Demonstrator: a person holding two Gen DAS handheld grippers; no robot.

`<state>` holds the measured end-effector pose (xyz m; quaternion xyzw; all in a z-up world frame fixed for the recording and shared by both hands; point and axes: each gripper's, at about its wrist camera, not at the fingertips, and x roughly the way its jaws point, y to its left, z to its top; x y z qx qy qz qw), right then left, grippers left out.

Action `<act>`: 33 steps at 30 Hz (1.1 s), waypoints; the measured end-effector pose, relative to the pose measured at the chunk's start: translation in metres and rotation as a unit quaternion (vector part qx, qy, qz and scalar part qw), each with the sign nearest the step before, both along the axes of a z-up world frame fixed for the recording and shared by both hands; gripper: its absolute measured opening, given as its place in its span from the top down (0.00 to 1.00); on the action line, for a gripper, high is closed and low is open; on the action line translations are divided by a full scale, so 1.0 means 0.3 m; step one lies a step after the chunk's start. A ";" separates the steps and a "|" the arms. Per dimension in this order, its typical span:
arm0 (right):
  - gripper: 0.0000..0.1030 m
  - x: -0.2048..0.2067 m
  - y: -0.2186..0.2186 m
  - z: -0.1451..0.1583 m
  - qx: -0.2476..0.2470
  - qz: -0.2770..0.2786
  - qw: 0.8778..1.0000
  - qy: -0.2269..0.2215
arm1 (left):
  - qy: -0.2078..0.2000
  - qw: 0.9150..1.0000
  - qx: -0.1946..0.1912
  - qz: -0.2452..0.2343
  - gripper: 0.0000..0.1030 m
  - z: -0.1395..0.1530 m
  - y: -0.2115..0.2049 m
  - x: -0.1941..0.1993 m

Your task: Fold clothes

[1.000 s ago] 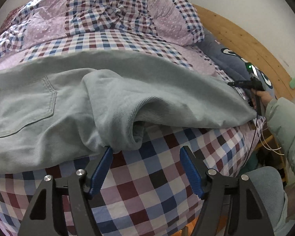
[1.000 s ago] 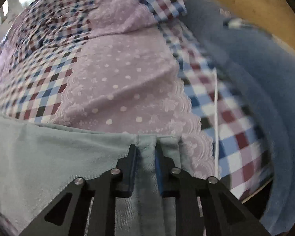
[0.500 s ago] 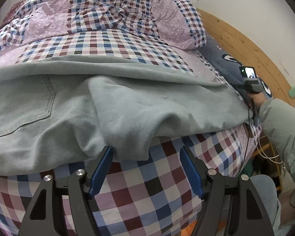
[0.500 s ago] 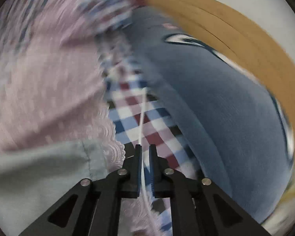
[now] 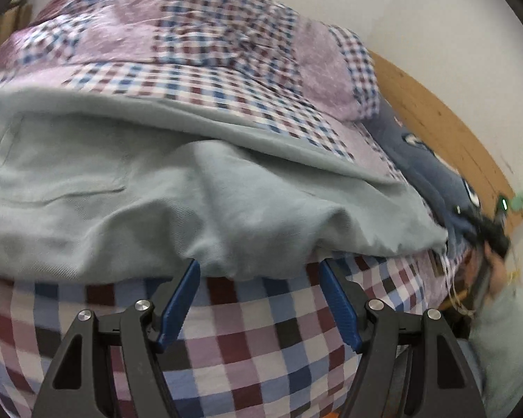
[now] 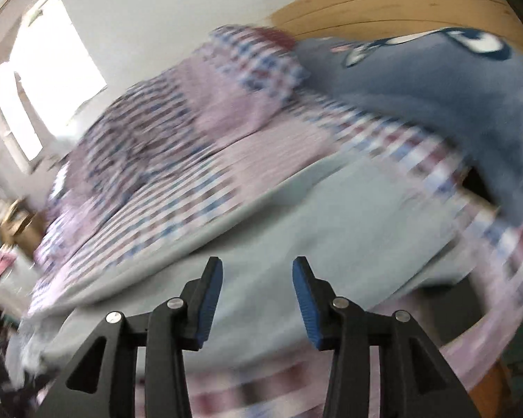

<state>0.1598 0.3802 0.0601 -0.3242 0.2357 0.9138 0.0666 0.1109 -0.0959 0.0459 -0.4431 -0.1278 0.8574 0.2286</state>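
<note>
Trousers hem between open left gripper fingertips.

Both grippers share one build — black skeletal frames with triangular cut-outs, silver screw heads at the pivots, ribbed blue pads inside each finger. The person wears a pale green sleeve (puffy, seemingly padded).

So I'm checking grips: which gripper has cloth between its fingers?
The left gripper: the grey-green trousers' folded edge sits between its pads. The opening right gripper holds nothing.
</note>
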 end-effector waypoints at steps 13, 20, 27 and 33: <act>0.55 -0.061 -0.570 -0.049 0.121 0.203 0.971 0.038 | -0.011 0.988 0.096 0.121 0.23 0.164 -0.358 -0.106; 0.55 -0.120 -0.614 -0.068 0.108 0.235 0.966 0.035 | -0.147 0.978 0.102 0.106 0.24 -0.036 -0.255 -0.492; 0.55 -0.142 -0.603 -0.088 0.080 0.242 0.967 0.019 | -0.202 0.966 0.094 0.134 0.76 -0.179 -0.135 -0.777; 0.55 -0.136 -0.593 -0.069 0.071 0.249 0.966 0.022 | -0.177 0.961 0.134 0.162 0.81 -0.113 -0.131 -0.914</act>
